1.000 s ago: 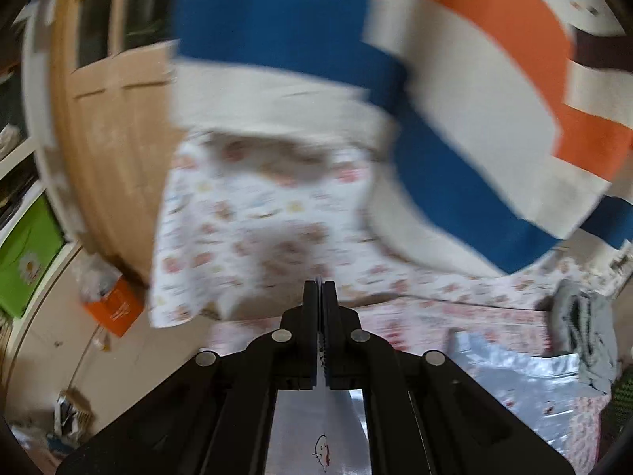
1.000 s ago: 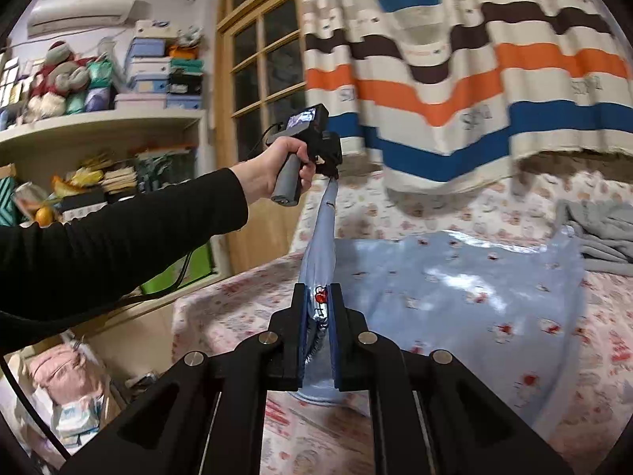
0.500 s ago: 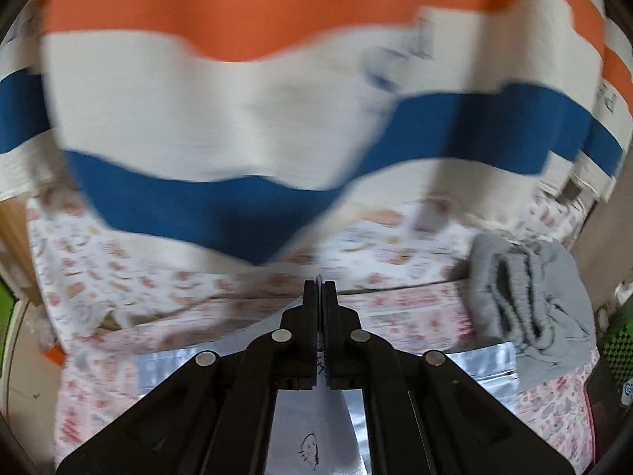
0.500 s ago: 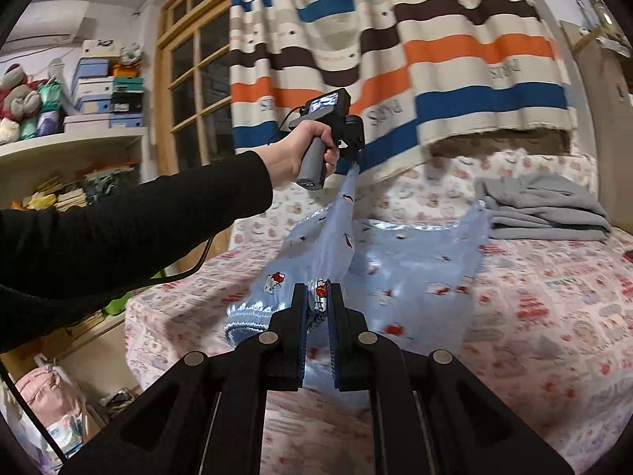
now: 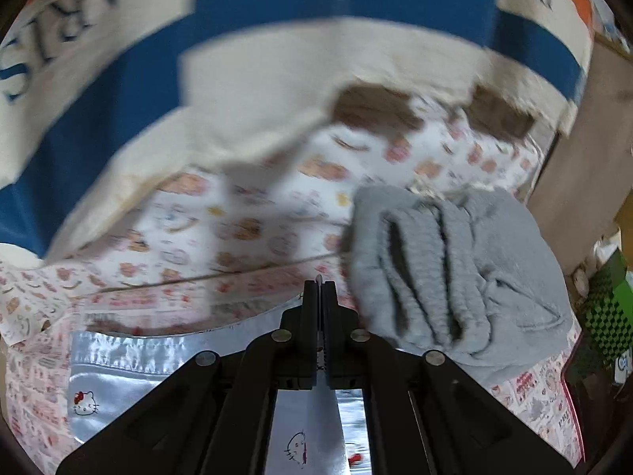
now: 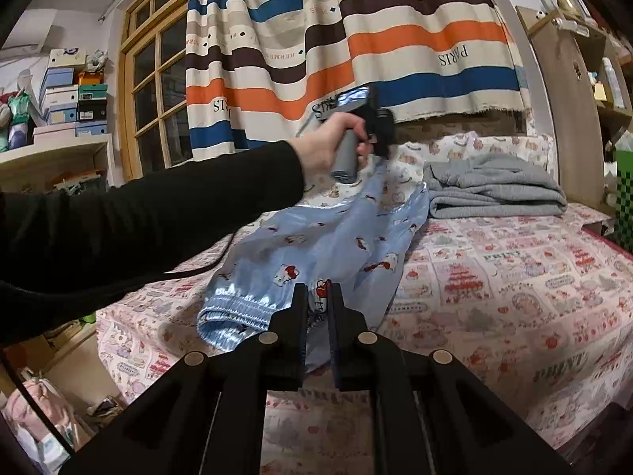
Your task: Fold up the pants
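Carried the left gripper (image 6: 381,146) from beside the window across toward the folded grey garment (image 6: 494,190), lowering the blue pants (image 6: 328,245) into a slack heap on the bed (image 6: 514,277).

Even indoor light, fisheye-bent edges — the curtain (image 5: 277,91) smears with motion blur in the left view.

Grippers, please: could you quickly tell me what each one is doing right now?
Left gripper: shut on the blue pants.
Right gripper: shut on the pants near the waistband.
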`<state>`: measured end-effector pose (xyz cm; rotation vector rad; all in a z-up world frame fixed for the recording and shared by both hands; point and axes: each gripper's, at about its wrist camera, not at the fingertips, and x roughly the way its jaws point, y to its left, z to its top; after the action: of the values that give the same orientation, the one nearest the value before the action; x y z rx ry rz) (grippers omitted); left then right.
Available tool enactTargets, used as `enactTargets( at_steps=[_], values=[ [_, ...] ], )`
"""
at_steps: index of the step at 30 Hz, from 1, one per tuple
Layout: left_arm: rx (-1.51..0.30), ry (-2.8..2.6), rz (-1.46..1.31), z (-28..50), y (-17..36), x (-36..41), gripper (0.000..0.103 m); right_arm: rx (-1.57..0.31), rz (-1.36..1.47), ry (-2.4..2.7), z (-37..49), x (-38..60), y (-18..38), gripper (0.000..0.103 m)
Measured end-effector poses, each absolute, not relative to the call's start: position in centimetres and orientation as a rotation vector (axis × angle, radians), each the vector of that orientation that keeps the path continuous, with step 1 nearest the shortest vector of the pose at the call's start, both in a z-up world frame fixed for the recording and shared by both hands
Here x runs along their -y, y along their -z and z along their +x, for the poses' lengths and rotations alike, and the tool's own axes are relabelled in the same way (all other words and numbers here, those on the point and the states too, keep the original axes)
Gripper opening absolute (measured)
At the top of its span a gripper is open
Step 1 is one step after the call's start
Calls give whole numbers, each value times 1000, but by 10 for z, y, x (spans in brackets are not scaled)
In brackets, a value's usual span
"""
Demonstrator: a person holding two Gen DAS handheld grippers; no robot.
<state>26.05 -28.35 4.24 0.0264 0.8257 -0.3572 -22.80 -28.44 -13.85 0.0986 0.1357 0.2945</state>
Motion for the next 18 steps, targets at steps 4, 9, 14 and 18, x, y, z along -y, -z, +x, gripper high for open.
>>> enactTargets(
  at_steps=[4,9,14,18],
  values=[
    [-861,376,70,256,-26,306,1,-138,83,-307,-237,281,141,10],
    [-880,392,79,249,-9,315,1,-157,105,-323,-238,283,143,10],
    [-901,407,81,248,1,318,2,-158,94,-323,-240,280,146,10],
    [-878,412,85,244,-2,317,12,-122,64,-282,-242,277,146,10]
  ],
)
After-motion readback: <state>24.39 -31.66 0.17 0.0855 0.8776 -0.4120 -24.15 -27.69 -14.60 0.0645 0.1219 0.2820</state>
